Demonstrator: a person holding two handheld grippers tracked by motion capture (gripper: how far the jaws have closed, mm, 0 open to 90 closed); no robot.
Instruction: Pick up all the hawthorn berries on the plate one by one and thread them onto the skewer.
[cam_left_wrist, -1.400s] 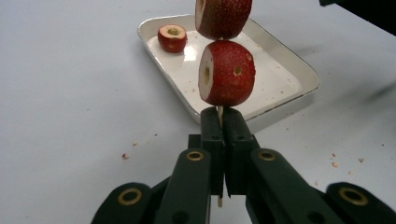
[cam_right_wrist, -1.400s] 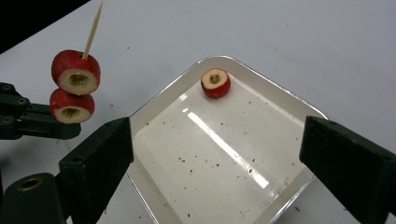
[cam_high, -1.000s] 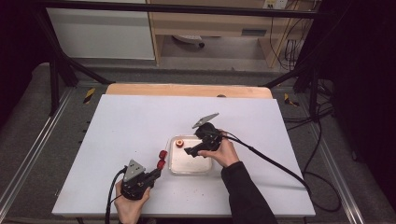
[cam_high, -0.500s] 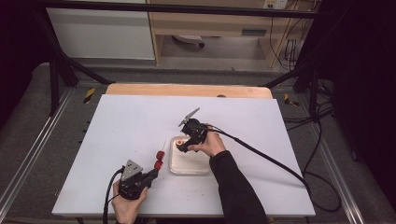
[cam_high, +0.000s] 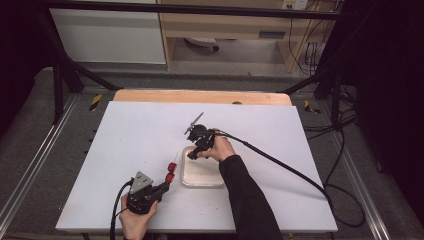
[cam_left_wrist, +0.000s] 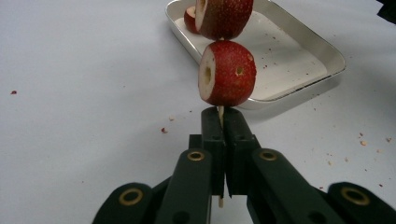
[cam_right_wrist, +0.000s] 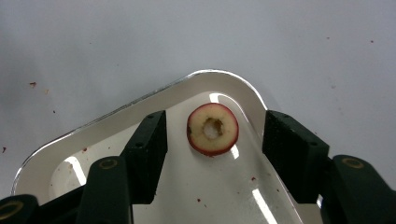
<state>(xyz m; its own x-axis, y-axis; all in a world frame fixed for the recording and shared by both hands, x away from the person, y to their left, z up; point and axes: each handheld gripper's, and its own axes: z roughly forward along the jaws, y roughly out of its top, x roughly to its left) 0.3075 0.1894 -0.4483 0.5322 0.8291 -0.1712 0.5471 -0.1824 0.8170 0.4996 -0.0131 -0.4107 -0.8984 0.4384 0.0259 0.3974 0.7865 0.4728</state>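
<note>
My left gripper (cam_left_wrist: 222, 122) is shut on a thin wooden skewer (cam_left_wrist: 220, 112) that carries two red cored fruits (cam_left_wrist: 228, 72), also seen in the high view as red fruits (cam_high: 171, 171) near the tray's left side. A white tray (cam_high: 202, 176) lies at table centre. My right gripper (cam_right_wrist: 212, 140) hangs open above the tray's far corner (cam_right_wrist: 219, 77), its jaws on either side of a cut red fruit piece (cam_right_wrist: 213, 129) that lies cut face up. In the high view the right gripper (cam_high: 193, 154) points down into the tray.
The white tabletop (cam_high: 140, 135) is bare apart from small red crumbs (cam_left_wrist: 14, 92). A black cable (cam_high: 280, 162) trails right from the right gripper. A wooden strip (cam_high: 200, 96) runs along the table's far edge.
My right gripper has moved left and down over the tray's far-left corner. The left gripper with the skewer has stayed almost in place.
</note>
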